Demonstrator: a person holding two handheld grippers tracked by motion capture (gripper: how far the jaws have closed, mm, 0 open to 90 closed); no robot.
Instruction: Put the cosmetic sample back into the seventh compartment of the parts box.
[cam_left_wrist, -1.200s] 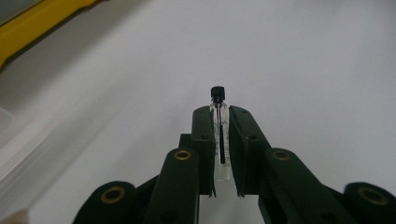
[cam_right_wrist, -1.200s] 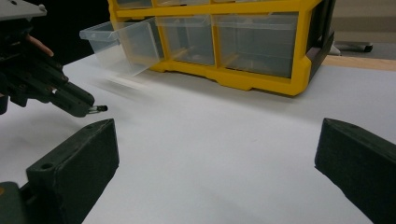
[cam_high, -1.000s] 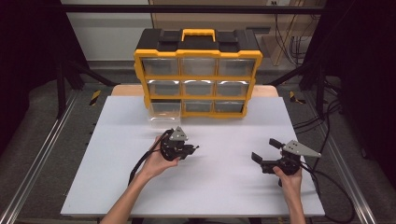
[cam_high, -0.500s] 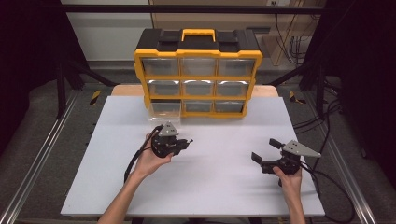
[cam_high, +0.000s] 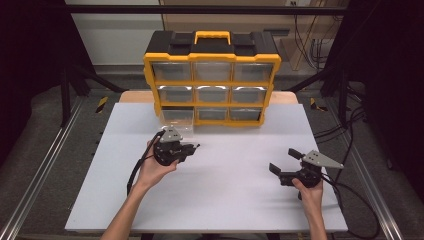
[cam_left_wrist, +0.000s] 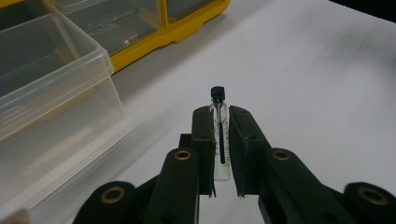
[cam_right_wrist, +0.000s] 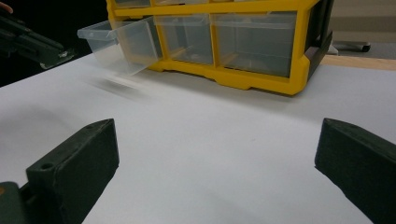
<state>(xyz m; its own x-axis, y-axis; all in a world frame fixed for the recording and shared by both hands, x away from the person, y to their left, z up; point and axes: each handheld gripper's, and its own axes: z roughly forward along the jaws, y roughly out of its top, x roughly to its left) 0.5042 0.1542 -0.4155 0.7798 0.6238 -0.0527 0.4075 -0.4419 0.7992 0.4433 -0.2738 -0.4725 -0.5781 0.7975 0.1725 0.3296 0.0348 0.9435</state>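
A small clear glass vial with a black cap (cam_left_wrist: 219, 140) stands upright between the jaws of my left gripper (cam_left_wrist: 220, 114), which is shut on it. In the high view my left gripper (cam_high: 191, 147) hovers just in front of a clear plastic drawer (cam_high: 177, 119) pulled out of the bottom left slot of a yellow and black drawer organizer (cam_high: 212, 50). That drawer (cam_left_wrist: 51, 93) lies close on the left in the left gripper view. My right gripper (cam_high: 283, 160) rests open at the right of the white table, nothing between its jaws (cam_right_wrist: 217, 135).
The organizer (cam_right_wrist: 261, 79) stands at the table's far edge with several clear drawers, the pulled-out one (cam_right_wrist: 116, 42) jutting forward. The white table (cam_high: 225, 200) stretches wide between and before the two hands. Cables trail from both grippers; metal rails flank the table.
My left gripper has risen and drifted left and back toward the pulled-out drawer, still holding the vial. The right gripper has stayed where it was.
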